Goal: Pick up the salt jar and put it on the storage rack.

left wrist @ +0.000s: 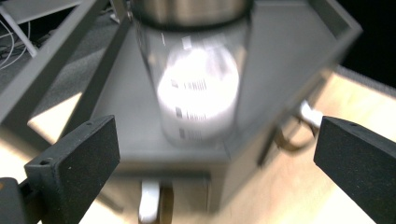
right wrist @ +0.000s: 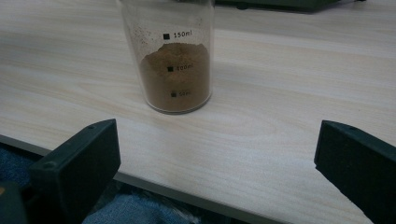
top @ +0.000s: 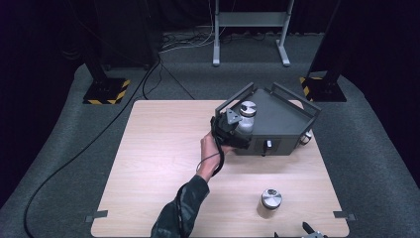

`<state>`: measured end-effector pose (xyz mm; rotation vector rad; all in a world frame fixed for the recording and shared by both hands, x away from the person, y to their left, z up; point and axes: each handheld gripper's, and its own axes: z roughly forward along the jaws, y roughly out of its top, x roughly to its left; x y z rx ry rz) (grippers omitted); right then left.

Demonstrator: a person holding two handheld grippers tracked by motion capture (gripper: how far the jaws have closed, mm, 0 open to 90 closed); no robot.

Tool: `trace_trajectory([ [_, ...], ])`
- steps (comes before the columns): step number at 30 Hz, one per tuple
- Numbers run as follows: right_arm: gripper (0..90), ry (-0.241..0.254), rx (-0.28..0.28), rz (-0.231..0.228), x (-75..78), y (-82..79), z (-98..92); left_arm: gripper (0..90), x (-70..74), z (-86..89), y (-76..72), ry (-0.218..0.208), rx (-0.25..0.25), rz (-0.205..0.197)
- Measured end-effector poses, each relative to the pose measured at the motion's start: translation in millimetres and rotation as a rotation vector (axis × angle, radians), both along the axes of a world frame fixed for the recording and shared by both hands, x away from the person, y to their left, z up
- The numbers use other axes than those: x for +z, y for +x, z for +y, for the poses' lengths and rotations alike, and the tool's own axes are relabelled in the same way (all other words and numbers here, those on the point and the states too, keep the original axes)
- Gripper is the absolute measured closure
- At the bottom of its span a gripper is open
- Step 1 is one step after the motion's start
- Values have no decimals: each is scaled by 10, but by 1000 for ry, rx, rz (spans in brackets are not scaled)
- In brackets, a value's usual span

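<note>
Left gripper (left wrist: 215, 154) wide open, jaws flanking white-powder jar (left wrist: 198, 88) on grey tray (top: 282, 116) – blurred, may knock it off near edge. Brown-powder jar (right wrist: 175, 65) on table (right wrist: 280, 116) ahead of right gripper (right wrist: 217, 158) – wide open, empty.

camouflage sleeve (top: 181, 210); left gripper (left wrist: 210, 154) has black blocky jaws, black cable.

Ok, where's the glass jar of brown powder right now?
The steel-lidded glass jar of brown powder stands on the wooden table's near right edge, in front of the open right gripper.
</note>
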<state>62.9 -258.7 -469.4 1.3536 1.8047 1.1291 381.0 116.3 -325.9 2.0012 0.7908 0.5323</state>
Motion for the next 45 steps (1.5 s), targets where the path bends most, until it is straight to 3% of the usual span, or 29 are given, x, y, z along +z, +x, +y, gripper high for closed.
trace_trajectory([
  [8,0,-3,-4,7,4,8,15,1,-191,320,-370,56,-29,18],
  [14,0,-9,-3,9,7,15,38,1,-456,541,-644,91,-25,49],
  [19,0,-8,-3,10,5,19,49,1,-703,742,-863,124,16,86],
  [21,0,-11,-2,13,6,26,59,1,-807,874,-974,100,36,93],
  [27,0,-13,7,14,21,30,91,1,-1001,1128,-1195,117,126,135],
  [33,0,-15,3,26,35,51,136,2,-1122,1401,-1338,60,188,153],
  [38,0,-19,6,26,59,50,182,2,-1153,1374,-1342,86,239,184],
  [41,0,-25,9,33,81,62,210,8,-1161,1395,-1355,60,260,192],
  [45,0,-39,12,36,103,76,251,8,-1155,1402,-1333,60,266,209],
])
